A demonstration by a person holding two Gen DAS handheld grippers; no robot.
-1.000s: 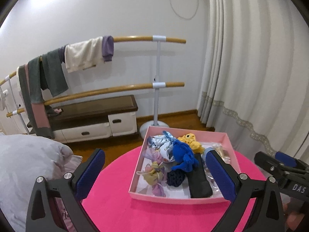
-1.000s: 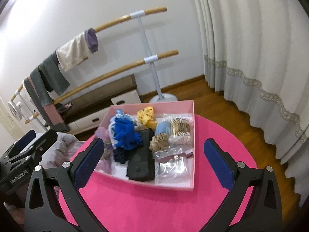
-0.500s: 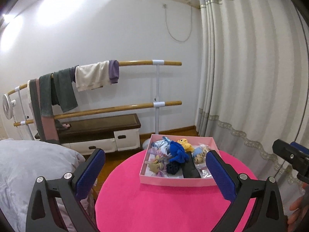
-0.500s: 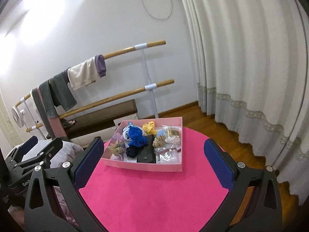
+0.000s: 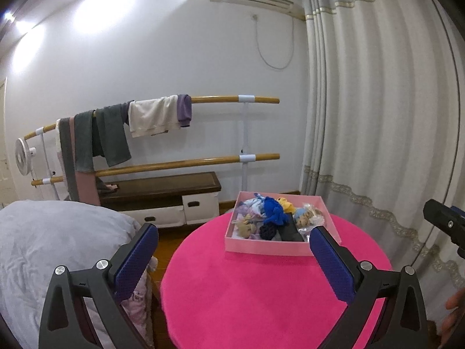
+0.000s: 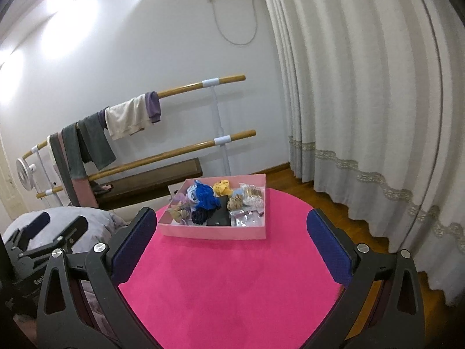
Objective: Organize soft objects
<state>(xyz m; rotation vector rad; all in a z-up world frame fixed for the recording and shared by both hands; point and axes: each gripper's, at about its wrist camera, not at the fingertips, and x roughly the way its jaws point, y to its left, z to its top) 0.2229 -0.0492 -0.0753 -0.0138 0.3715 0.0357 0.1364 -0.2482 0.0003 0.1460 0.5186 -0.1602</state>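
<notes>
A pink open box (image 5: 261, 245) (image 6: 215, 232) sits at the far side of a round pink table (image 5: 261, 299) (image 6: 232, 285). It holds several soft items: a blue scrunchie (image 5: 273, 209) (image 6: 205, 195), a yellow one (image 5: 284, 203) (image 6: 221, 187), a tan one (image 5: 245, 228) (image 6: 178, 212), a dark navy one (image 6: 200, 216), a black pouch (image 5: 292, 231) (image 6: 219, 218) and clear bags (image 6: 250, 218). My left gripper (image 5: 234, 261) is open and empty, well back from the box. My right gripper (image 6: 231, 250) is open and empty, also back from it.
A grey duvet (image 5: 52, 250) lies left of the table. A wooden double barre (image 5: 203, 161) with hung clothes (image 5: 151, 117) and a low bench (image 5: 162, 192) stand by the wall. Curtains (image 5: 377, 145) hang at the right.
Both grippers have pulled back and up from the box, which now looks smaller and farther away. Both stay open and empty.
</notes>
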